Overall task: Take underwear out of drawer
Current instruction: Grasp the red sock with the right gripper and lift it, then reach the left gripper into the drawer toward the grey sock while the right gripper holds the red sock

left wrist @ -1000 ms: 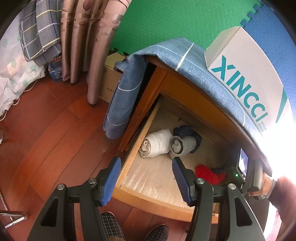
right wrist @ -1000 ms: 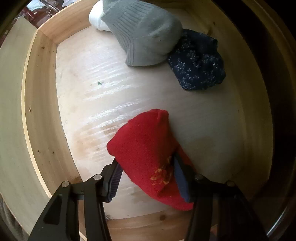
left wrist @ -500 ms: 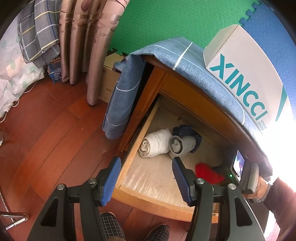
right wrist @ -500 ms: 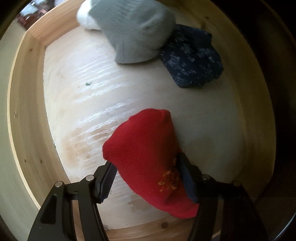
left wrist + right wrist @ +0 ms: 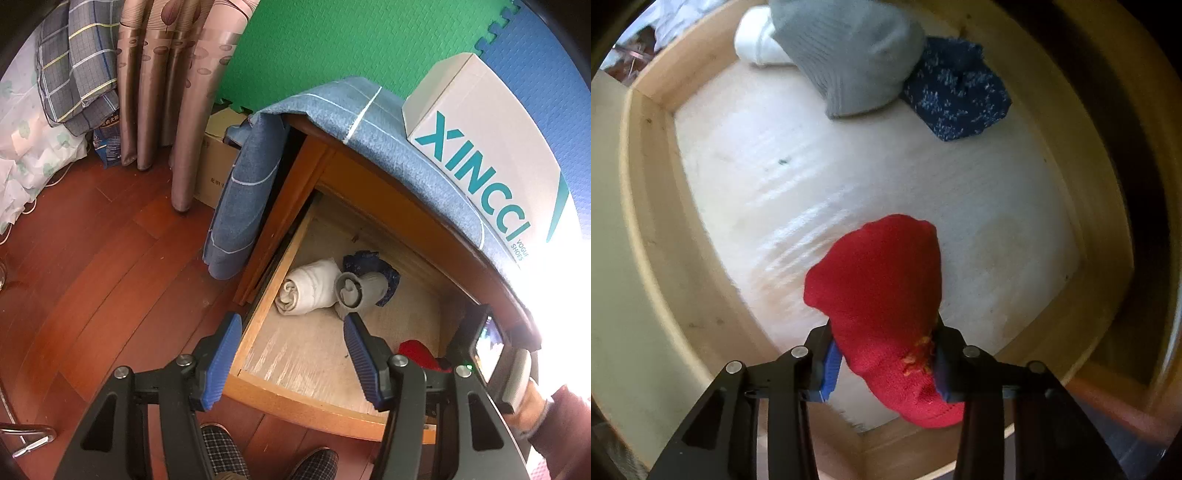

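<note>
My left gripper (image 5: 291, 354) hangs above the front left corner of the open drawer (image 5: 295, 397), its blue pads spread wide with nothing between them. Off to its left the wooden floor (image 5: 92, 258) runs back to a row of brown curtains (image 5: 173, 74) and a plaid quilt (image 5: 74, 62). A blue cloth (image 5: 243, 192) droops over the left side of the cabinet, and a white shoe box (image 5: 491, 147) sits on top of it.

Inside the drawer, against the back, lie a white roll (image 5: 310, 288), a grey roll (image 5: 360, 291) touching it, and a dark blue patterned piece (image 5: 956, 92) tucked beside the grey one. Well apart from them, near the front right corner, is the red underwear (image 5: 882, 295).

My right gripper (image 5: 884, 360) points down into that corner. Its jaws have just been closing, and now both pads press into the red fabric from either side, pinching it narrow at the embroidered yellow patch.
</note>
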The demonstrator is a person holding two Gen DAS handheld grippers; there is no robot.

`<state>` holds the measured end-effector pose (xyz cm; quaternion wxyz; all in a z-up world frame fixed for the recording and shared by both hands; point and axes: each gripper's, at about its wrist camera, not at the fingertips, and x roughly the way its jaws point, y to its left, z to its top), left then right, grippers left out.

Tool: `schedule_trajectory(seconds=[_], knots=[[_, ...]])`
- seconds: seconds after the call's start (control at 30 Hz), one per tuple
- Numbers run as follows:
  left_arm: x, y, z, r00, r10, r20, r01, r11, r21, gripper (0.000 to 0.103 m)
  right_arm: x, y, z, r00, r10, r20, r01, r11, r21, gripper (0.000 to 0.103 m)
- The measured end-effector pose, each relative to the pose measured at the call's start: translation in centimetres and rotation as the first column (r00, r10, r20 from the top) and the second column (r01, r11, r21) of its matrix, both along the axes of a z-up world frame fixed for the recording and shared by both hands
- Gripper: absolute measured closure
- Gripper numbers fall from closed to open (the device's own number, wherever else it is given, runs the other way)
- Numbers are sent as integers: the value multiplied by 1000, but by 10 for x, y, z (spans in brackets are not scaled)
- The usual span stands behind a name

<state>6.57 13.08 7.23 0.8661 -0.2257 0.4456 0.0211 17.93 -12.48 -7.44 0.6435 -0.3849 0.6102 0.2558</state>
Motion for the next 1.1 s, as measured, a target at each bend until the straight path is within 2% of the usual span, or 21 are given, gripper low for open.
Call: schedule_trajectory(seconds=[0.2, 0.33, 0.4, 0.47, 0.57, 0.7, 0.83, 0.93, 1.0, 1.1], knots=[[-1, -1, 0, 1000, 1, 5, -1, 1000, 13, 44, -15, -3, 33, 987, -158, 30, 154, 983, 101, 66], [-1, -2, 0, 1000, 0, 4, 0, 1000, 20, 44, -26, -12, 59, 954, -297, 48, 282, 938, 200, 66], [-1, -5, 1, 1000, -5, 12, 4, 999, 39, 44, -32, -19, 71, 925, -378, 46, 355, 899, 259, 66], [-2, -9, 3, 1000, -14, 15, 13, 998, 61, 44, -29, -29, 93, 900, -428, 75, 393, 876, 280, 66], [-2, -12, 4, 1000, -19, 14, 17, 997, 79, 44, -26, -50, 112, 810, -586, -2, 538, 743, 400, 66], [-1, -13, 4, 1000, -22, 5, 22, 996, 86, 44, -43, -70, 124, 721, -693, -20, 616, 628, 475, 66], [-1, -15, 4, 1000, -25, 1, 25, 995, 98, 44, -59, -79, 139, 678, -735, 5, 618, 574, 537, 66], [0, -22, 6, 998, -65, 1, 65, 991, 116, 44, -70, -92, 150, 641, -767, 18, 617, 529, 582, 66], [6, -32, 8, 990, -141, -8, 141, 982, 124, 44, -76, -103, 156, 617, -787, 1, 618, 485, 619, 66], [17, -52, 10, 966, -258, -26, 258, 950, 175, 44, -75, -116, 159, 591, -806, -42, 633, 431, 643, 66]])
